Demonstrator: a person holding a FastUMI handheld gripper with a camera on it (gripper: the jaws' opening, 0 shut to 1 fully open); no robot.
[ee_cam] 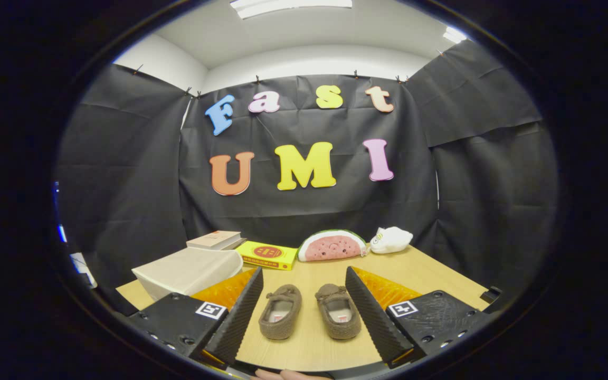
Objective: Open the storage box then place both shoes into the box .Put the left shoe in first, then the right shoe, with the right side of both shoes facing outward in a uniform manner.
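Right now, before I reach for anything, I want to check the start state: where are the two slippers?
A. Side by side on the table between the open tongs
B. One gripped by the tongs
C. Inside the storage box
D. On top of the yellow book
A: both brown slippers lie side by side on the wooden table, between the fingers of the open tongs, untouched by either.

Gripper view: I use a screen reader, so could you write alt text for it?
Open tongs frame a pair of brown slippers lying side by side on a wooden table. Beyond them stand a closed beige storage box, books, a watermelon-slice plush and a white plush.
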